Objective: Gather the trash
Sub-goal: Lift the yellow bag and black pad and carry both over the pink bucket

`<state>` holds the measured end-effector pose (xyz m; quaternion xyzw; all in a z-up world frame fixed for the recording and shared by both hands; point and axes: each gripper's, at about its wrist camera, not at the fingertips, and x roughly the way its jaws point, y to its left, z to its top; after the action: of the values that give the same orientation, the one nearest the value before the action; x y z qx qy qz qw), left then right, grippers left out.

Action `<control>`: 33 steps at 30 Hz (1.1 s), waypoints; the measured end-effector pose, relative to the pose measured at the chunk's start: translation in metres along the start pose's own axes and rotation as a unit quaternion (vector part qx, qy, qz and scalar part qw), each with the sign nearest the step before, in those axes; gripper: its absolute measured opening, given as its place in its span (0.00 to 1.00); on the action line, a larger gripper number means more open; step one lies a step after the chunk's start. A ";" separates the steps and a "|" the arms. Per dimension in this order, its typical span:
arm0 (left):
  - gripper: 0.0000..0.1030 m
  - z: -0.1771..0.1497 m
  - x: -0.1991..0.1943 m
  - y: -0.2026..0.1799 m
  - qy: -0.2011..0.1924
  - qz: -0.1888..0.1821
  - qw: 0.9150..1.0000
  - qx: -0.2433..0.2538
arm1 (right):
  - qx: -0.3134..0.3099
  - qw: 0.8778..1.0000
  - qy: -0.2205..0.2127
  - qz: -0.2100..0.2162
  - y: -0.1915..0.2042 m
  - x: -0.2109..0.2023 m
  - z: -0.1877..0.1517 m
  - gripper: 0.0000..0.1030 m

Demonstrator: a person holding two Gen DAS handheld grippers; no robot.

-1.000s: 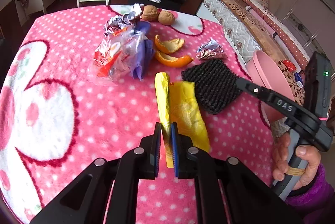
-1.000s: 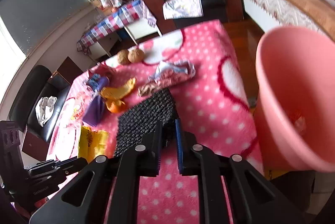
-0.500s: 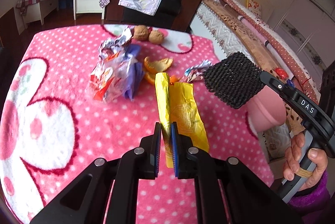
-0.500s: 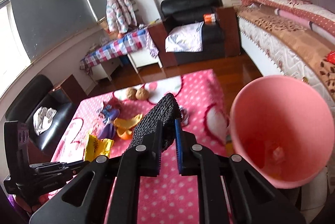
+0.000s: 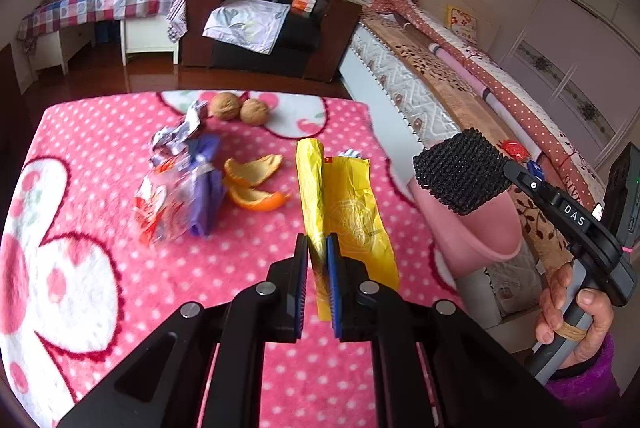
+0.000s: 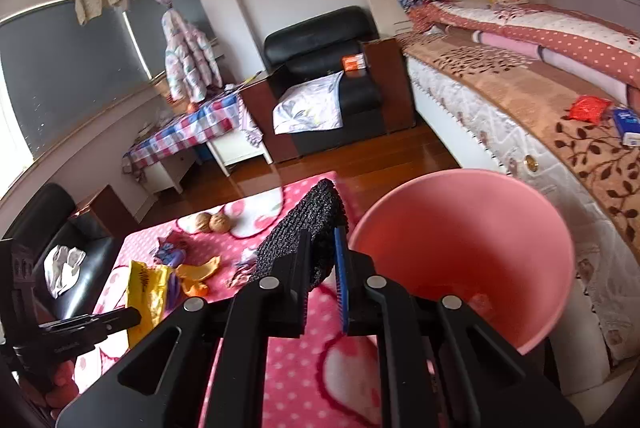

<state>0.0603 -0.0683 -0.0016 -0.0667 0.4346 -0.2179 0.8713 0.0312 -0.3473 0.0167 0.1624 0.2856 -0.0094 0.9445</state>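
Note:
My left gripper [image 5: 318,242] is shut on a yellow wrapper [image 5: 344,204] and holds it lifted above the pink dotted table [image 5: 100,156]. My right gripper [image 6: 322,244] is shut on a black knitted pad [image 6: 304,232], held in the air beside the pink bin [image 6: 460,228]; the pad also shows in the left wrist view [image 5: 460,172], above the bin [image 5: 476,224]. The bin stands off the table's right edge with some scraps inside. On the table lie orange peels [image 5: 256,184], a purple and red wrapper bundle [image 5: 184,188] and a crumpled foil wrapper [image 5: 176,138].
Two walnuts [image 5: 240,108] sit at the table's far edge. A bed [image 6: 540,100] runs along the right, close behind the bin. A black armchair [image 5: 276,12] and a checked side table [image 5: 100,4] stand beyond, across a wooden floor.
Both grippers have risen. The right one lifted the black pad off the table and carried it right toward the bin. The left one raised the yellow wrapper off the table.

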 end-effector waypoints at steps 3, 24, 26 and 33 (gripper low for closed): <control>0.08 0.004 0.002 -0.012 -0.003 -0.003 1.000 0.011 | 0.010 1.000 -0.010 -0.011 -0.013 -0.006 0.002 0.11; 0.08 0.028 0.037 -0.102 0.001 -0.036 0.995 0.088 | 0.027 0.994 -0.030 -0.100 -0.088 -0.023 -0.006 0.11; 0.08 0.030 0.043 -0.116 0.002 -0.041 0.994 0.099 | 0.027 0.994 -0.031 -0.106 -0.093 -0.026 -0.008 0.11; 0.09 0.035 0.072 -0.155 0.013 -0.053 0.991 0.125 | 0.028 0.993 -0.025 -0.115 -0.108 -0.025 -0.014 0.11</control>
<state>0.0760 -0.2413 0.0148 0.0226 0.4110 -0.3171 0.8544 -0.0088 -0.4468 -0.0136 0.1546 0.2782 -0.1301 0.9390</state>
